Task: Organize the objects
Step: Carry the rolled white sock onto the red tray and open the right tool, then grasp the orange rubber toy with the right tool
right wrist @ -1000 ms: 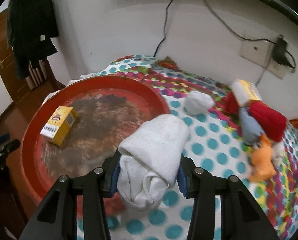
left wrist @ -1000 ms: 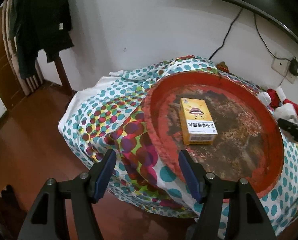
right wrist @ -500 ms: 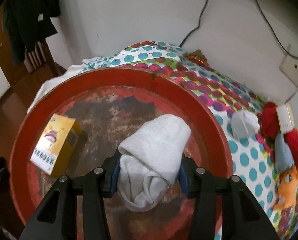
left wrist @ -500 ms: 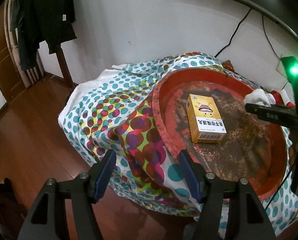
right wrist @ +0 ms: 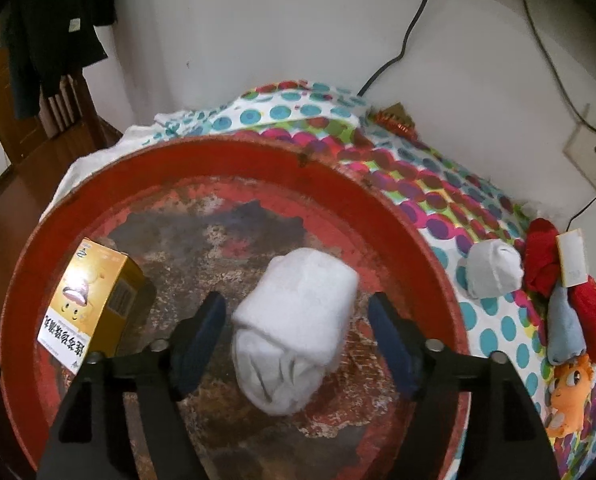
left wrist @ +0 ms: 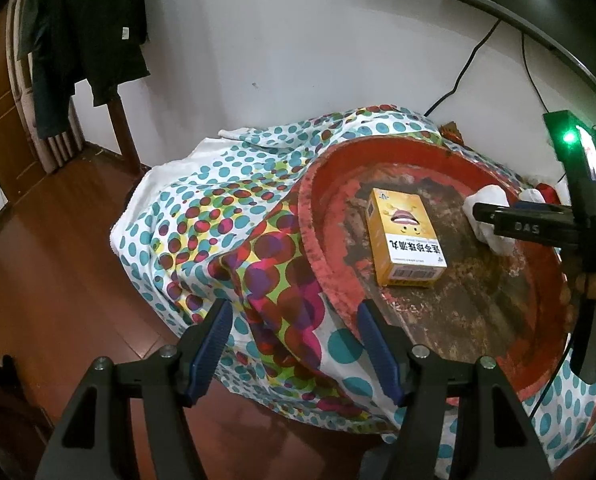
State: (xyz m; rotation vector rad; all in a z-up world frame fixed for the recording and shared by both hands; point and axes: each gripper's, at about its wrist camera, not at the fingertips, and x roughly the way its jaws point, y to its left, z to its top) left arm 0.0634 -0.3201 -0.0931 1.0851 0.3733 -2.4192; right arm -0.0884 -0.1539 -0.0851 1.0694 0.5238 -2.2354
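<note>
the right gripper [right wrist: 298,324] stood wide open, its fingers [right wrist: 202,328] clear of the white towel [right wrist: 294,328] mid-tray [right wrist: 378,204]. the left gripper [left wrist: 294,340] gaped empty at the tray's near edge.

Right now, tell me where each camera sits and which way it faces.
Left wrist: rides the open left gripper at the table edge, facing the red tray and yellow box; its own jaws show, plus the right gripper.
Right wrist: rides the right gripper above the tray, looking down on the rolled white towel between its open jaws.
Shared: tray, box, towel, dotted cloth.
</note>
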